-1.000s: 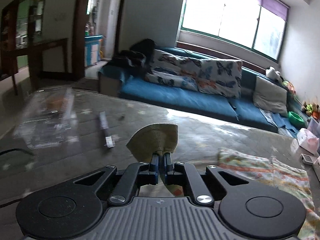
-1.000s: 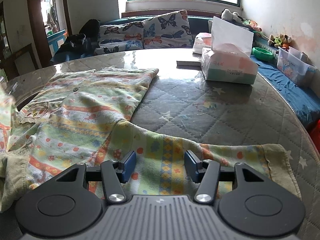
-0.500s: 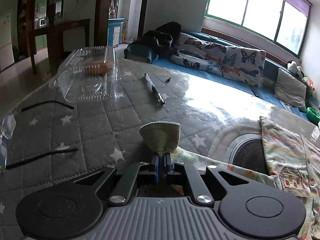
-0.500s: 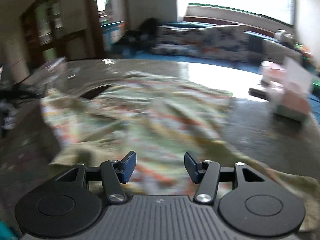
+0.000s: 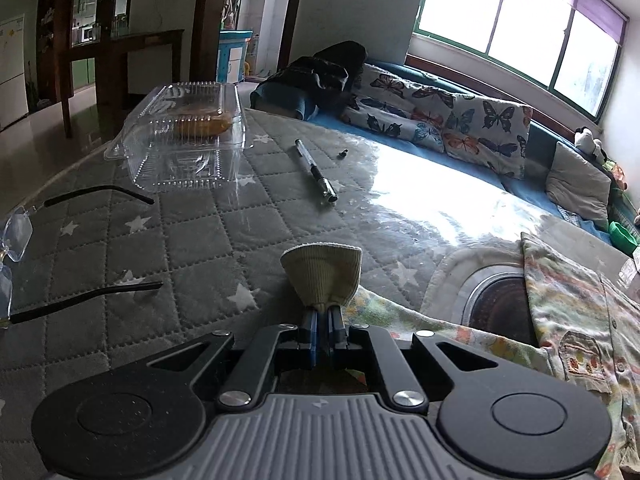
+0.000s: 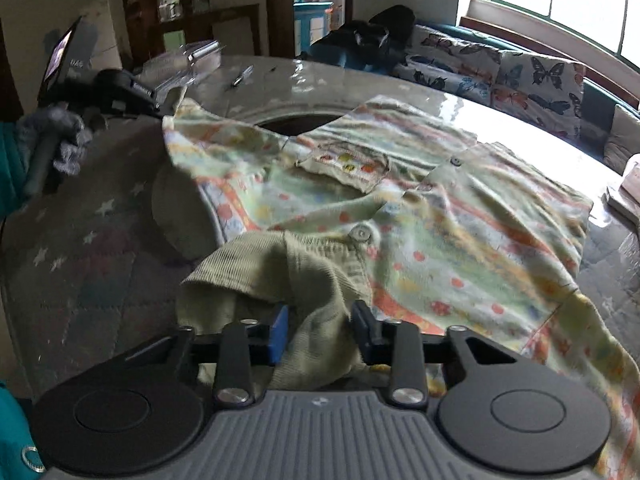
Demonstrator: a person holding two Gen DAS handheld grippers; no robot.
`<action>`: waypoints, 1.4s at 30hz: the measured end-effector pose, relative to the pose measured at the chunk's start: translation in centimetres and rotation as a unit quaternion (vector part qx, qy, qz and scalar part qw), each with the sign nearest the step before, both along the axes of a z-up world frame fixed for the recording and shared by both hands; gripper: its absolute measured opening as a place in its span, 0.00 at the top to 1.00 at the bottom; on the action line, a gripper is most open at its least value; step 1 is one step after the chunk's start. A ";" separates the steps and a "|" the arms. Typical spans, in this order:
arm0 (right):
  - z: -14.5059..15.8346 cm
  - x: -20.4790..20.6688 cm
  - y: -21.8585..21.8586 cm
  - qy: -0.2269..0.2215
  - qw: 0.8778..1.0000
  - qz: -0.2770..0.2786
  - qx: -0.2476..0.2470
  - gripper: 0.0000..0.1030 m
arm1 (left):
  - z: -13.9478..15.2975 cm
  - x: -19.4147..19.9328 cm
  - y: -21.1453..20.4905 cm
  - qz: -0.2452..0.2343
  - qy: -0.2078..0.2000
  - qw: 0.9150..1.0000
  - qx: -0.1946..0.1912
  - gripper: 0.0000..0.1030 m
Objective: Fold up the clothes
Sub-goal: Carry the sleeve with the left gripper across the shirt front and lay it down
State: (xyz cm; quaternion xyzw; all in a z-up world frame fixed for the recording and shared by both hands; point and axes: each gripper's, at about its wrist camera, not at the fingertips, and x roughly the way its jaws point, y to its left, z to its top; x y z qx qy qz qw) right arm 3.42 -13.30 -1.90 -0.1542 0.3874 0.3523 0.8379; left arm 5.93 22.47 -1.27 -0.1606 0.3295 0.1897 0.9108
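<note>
while the left gripper [image 5: 323, 334] pinches a ribbed cuff [image 5: 322, 276], prob. to keep that sleeve stretched out, the right gripper [image 6: 318, 330] has just been closing round the other cuff [image 6: 320, 320], pads not yet pressing. shirt [image 6: 420, 208] lies spread on the quilted table [image 5: 192, 240]. clear box [image 5: 186, 136] w/ something orange inside sits shut.

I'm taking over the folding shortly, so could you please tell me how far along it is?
Little looks done: the patterned shirt lies spread open on the table, no fold visible. In hand: the left gripper pinches a ribbed cuff; the right gripper has just been closing around the ribbed collar. All folds remain.
</note>
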 end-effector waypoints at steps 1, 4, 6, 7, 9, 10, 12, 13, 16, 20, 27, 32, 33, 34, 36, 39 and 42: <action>0.0 -0.1 0.0 0.000 1.000 0.002 -0.002 0.69 | 0.0 0.0 0.1 0.003 0.002 1.000 -0.001 0.94; 0.3 -0.1 -0.4 0.000 1.000 0.006 -0.005 0.68 | -0.1 0.1 0.5 0.010 0.006 1.000 -0.005 0.90; 0.7 -0.2 -0.6 -0.008 1.000 0.007 -0.004 0.67 | 0.0 0.1 0.6 0.013 0.005 1.000 -0.004 0.85; 0.9 -0.3 -0.5 -0.013 1.000 0.008 -0.004 0.67 | 0.2 0.0 0.6 0.016 0.005 1.000 0.001 0.83; 1.2 -0.5 -0.4 -0.021 1.000 0.014 -0.003 0.67 | 0.5 -0.2 0.6 0.025 0.006 1.000 0.012 0.83; 1.2 -0.6 -0.2 -0.026 1.000 0.016 -0.004 0.67 | 0.7 -0.3 0.7 0.028 0.005 0.999 0.014 0.82; 1.2 -0.8 0.2 -0.038 0.999 0.016 -0.006 0.67 | 1.1 -0.6 0.7 0.031 0.005 0.999 0.019 0.82; 1.3 -0.9 0.3 -0.044 0.999 0.016 -0.008 0.67 | 1.4 -0.9 0.5 0.025 0.003 0.999 0.024 0.82; 1.5 -1.1 1.0 -0.061 0.998 0.019 -0.008 0.67 | 2.4 -1.8 -0.9 -0.006 -0.002 0.999 0.038 0.82; 1.4 -1.1 2.3 -0.072 0.997 0.033 -0.014 0.67 | 3.4 -3.1 -4.6 -0.085 -0.014 0.996 0.033 0.77; 0.2 -0.6 2.9 -0.072 0.997 0.025 -0.029 0.81 | 3.5 -5.0 -13.0 -0.248 -0.021 0.969 0.010 0.72; 1.0 0.5 0.4 -0.033 0.999 -0.011 0.020 0.91 | 2.8 -5.8 -18.3 -0.350 -0.021 0.936 0.011 0.72; 1.3 0.7 -0.2 -0.022 0.999 -0.019 0.034 0.92 | 2.7 -6.0 -19.2 -0.368 -0.023 0.929 0.016 0.72; 1.6 1.0 -0.7 -0.013 0.999 -0.027 0.045 0.92 | 2.7 -6.1 -20.1 -0.388 -0.025 0.921 0.020 0.72; 1.8 1.5 -1.5 -0.001 0.997 -0.038 0.061 0.93 | 2.3 -6.2 -21.6 -0.419 -0.023 0.907 0.033 0.72; 2.0 1.8 -2.1 0.008 0.996 -0.047 0.076 0.93 | 1.5 -6.4 -23.3 -0.454 -0.014 0.889 0.052 0.72; 2.0 1.8 -2.2 0.013 0.995 -0.046 0.082 0.93 | 0.7 -6.2 -24.4 -0.469 -0.004 0.880 0.079 0.72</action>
